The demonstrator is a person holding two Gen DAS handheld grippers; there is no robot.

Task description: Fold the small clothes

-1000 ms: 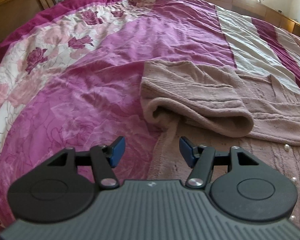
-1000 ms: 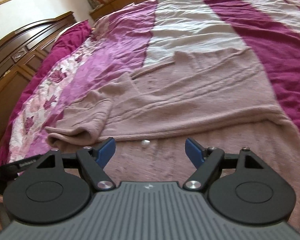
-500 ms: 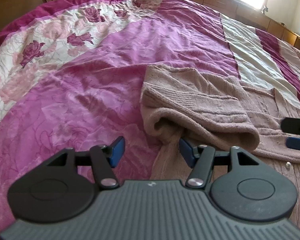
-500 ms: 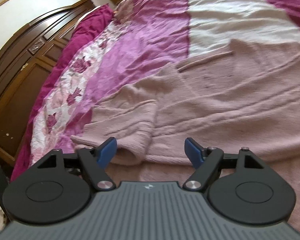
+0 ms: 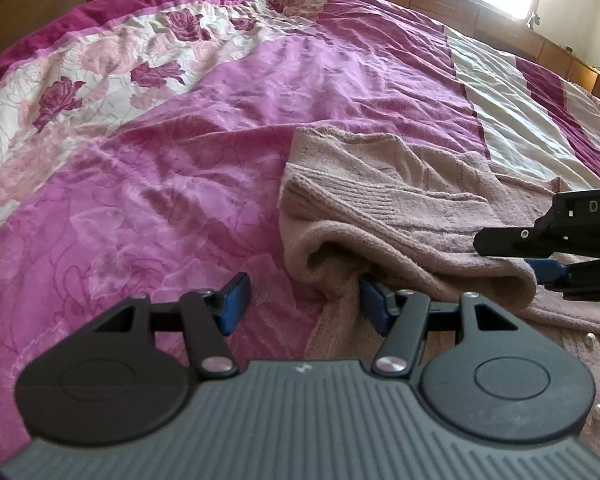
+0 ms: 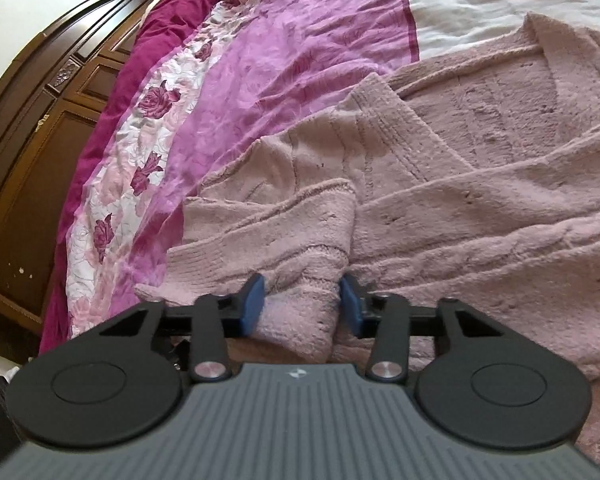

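cardigan: dusty pink knit, ribbed | bedspread: magenta, white band of dark roses, cream stripe | gripper pads: blue, black arms | wardrobe: dark brown

The bed cover lies flat and bare to the left of the sweater, so a hand can pass there. The folded sleeve makes a soft bump in the way. The right gripper has been closing, with the sleeve between its jaws, and blocks that side. Beyond the bed's far edge stands a wooden wardrobe.
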